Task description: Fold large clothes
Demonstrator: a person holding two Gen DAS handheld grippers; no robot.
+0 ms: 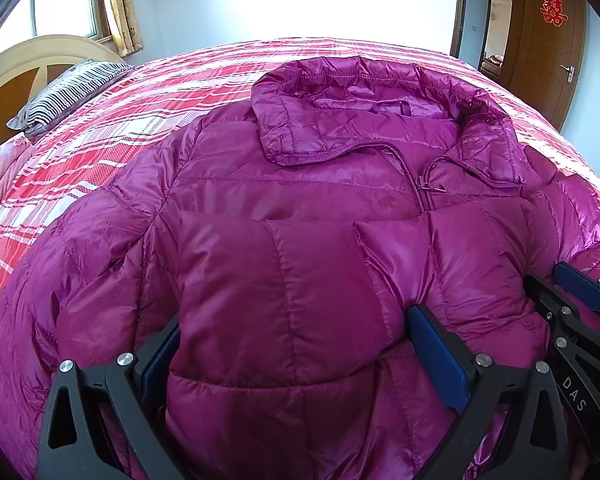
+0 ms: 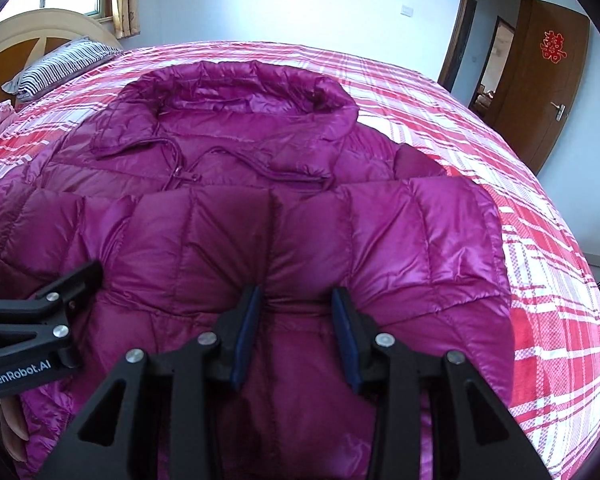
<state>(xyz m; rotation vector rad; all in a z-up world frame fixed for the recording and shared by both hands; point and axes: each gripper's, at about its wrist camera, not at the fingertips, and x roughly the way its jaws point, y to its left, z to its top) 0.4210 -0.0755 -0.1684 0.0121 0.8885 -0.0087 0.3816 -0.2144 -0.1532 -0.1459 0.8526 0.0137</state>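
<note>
A: What are the fingers doing?
B: The left gripper and right gripper each clamp a puffy fold of the magenta jacket.
A: And the jacket?
B: Spread on the plaid bed (collar toward the wall), right of the striped pillow.

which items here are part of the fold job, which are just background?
In the job:
- shiny magenta quilted puffer jacket, bottom part folded up
- left gripper, clamped on a jacket fold
- right gripper, pinching the jacket fabric

Background:
- red and white plaid bedcover
- black and white striped pillow
- brown wooden door
</note>
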